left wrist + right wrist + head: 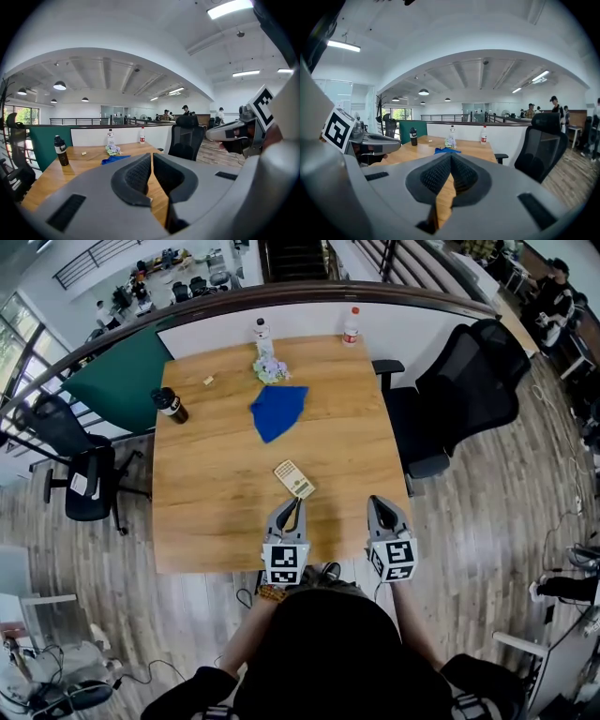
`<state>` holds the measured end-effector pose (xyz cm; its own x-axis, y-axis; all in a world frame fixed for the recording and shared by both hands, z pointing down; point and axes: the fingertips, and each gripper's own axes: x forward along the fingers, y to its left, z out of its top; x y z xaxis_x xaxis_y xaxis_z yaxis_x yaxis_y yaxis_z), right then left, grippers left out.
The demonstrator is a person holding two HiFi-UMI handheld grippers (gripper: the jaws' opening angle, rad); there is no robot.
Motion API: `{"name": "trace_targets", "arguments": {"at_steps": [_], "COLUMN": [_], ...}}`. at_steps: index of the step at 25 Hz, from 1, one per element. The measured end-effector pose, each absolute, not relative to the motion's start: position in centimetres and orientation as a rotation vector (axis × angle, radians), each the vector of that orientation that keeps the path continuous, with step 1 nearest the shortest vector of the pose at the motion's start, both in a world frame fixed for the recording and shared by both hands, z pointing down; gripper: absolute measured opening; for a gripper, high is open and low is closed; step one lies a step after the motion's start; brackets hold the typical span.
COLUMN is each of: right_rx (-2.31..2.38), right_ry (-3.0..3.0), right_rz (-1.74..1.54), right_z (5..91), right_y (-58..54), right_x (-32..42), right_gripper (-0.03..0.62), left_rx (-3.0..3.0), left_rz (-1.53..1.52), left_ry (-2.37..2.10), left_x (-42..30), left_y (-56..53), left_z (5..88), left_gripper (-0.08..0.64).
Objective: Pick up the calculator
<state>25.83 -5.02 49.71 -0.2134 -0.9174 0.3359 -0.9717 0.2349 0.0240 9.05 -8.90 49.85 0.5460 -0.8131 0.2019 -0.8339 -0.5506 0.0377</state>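
A beige calculator (294,479) lies flat on the wooden table (216,512), near its front edge. My left gripper (297,502) hovers just behind the calculator's near corner, jaws shut with nothing between them. My right gripper (373,501) is over the table's front right part, to the right of the calculator, also shut and empty. In the left gripper view the left gripper (151,155) points across the table, and its own body hides the calculator. The right gripper (451,156) likewise blocks the calculator in its own view.
A blue cloth (278,409) lies mid-table, with a small flower bunch (270,370) and two water bottles (262,334) at the far edge. A dark flask (170,404) stands at the left. Black office chairs (469,381) stand to the right and left of the table.
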Motion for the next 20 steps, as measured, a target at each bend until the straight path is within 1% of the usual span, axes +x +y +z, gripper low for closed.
{"name": "trace_targets", "arguments": {"at_steps": [12,20], "right_rx": [1.626,1.564], "right_ry": [-2.296,-2.308], "right_rz": [0.191,0.153], "right_z": [49.0,48.8], "right_y": [-10.7,-13.0], "right_x": [19.1,15.9], "right_gripper": [0.006,0.006], "left_rx": [2.664,2.645], "left_rz": [0.155,0.17], "left_ry": [-1.419,-1.35], "left_x": [4.8,2.9], "left_y": [-13.6,-15.0], "left_z": [49.0,50.9], "left_gripper": [0.034,0.035]}}
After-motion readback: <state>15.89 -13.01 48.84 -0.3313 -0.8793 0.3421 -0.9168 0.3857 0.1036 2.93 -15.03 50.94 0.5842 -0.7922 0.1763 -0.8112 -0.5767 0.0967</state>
